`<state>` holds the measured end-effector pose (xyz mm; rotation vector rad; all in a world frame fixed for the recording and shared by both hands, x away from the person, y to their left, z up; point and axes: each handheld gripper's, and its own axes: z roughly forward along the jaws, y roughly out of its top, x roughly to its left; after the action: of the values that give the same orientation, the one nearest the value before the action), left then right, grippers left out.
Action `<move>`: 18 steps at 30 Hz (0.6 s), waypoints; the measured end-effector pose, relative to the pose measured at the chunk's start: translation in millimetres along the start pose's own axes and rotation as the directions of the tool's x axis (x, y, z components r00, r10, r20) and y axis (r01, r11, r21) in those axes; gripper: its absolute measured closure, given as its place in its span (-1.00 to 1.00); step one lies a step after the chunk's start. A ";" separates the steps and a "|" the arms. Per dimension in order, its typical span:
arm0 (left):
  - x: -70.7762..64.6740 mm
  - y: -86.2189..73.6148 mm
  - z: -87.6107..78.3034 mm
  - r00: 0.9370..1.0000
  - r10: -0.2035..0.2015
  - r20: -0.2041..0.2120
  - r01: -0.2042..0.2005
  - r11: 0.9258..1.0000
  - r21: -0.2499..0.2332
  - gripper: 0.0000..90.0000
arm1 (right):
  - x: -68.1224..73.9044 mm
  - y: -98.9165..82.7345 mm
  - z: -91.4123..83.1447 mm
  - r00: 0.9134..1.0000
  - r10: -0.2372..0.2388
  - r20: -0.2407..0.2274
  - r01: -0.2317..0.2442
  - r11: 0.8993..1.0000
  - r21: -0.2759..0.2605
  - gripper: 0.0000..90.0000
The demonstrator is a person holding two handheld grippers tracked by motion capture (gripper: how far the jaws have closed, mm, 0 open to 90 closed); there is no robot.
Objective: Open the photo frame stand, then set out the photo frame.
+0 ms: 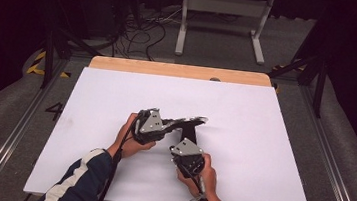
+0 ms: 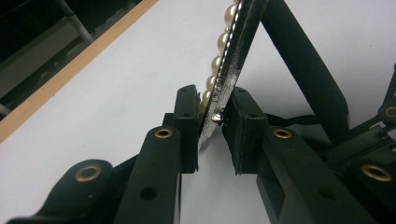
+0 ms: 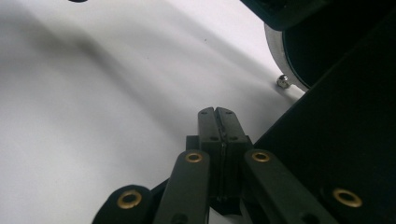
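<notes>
High view: a pearl-edged picture frame (image 1: 184, 123) is held up on the white table (image 1: 261, 154) by the left gripper (image 1: 161, 125), while the right gripper (image 1: 184, 151) hovers just beside it, jaws shut with nothing between them.

Left gripper view: the frame's pearl-trimmed edge (image 2: 229, 60) is clamped between narrow jaws, and its black stand leg (image 2: 308, 70) angles away (seemingly to be propped).

Right gripper view: closed pads (image 3: 218, 123) are seen near the frame's dark back (image 3: 336, 140).

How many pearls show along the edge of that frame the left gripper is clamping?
5 pearls at least, in a row along the edge of the silver frame, from the left gripper pads upward in its own view. More may be hidden beyond the picture's top edge.
</notes>
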<state>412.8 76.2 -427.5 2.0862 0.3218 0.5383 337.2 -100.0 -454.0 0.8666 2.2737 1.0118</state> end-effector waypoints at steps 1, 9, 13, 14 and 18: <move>0.1 -0.2 0.3 1.000 -0.004 0.002 0.004 1.000 -0.004 0.68 | -0.2 -0.3 0.3 1.000 0.002 -0.001 -0.002 1.000 0.000 1.00; 2.7 -6.4 10.0 0.999 -0.042 0.006 0.041 0.999 0.027 0.61 | -2.0 -1.2 -1.9 1.000 0.010 -0.007 -0.011 1.000 -0.007 1.00; 4.6 -8.7 14.0 0.999 -0.043 0.010 0.043 0.999 0.032 0.63 | -3.1 -1.2 -1.8 1.000 0.014 -0.017 -0.015 1.000 -0.010 1.00; 4.1 -8.5 14.6 0.999 -0.033 0.012 0.033 0.999 0.037 0.67 | -3.4 -1.3 -2.1 1.000 0.015 -0.019 -0.015 1.000 -0.011 1.00; 2.2 -7.2 14.2 1.000 -0.014 -0.003 0.014 0.999 0.050 0.70 | -3.1 -1.7 -3.6 1.000 0.017 -0.017 -0.017 1.000 -0.011 1.00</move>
<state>421.6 70.7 -439.7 2.1299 0.3542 0.5293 336.3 -104.8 -452.6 0.8769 2.2763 1.0426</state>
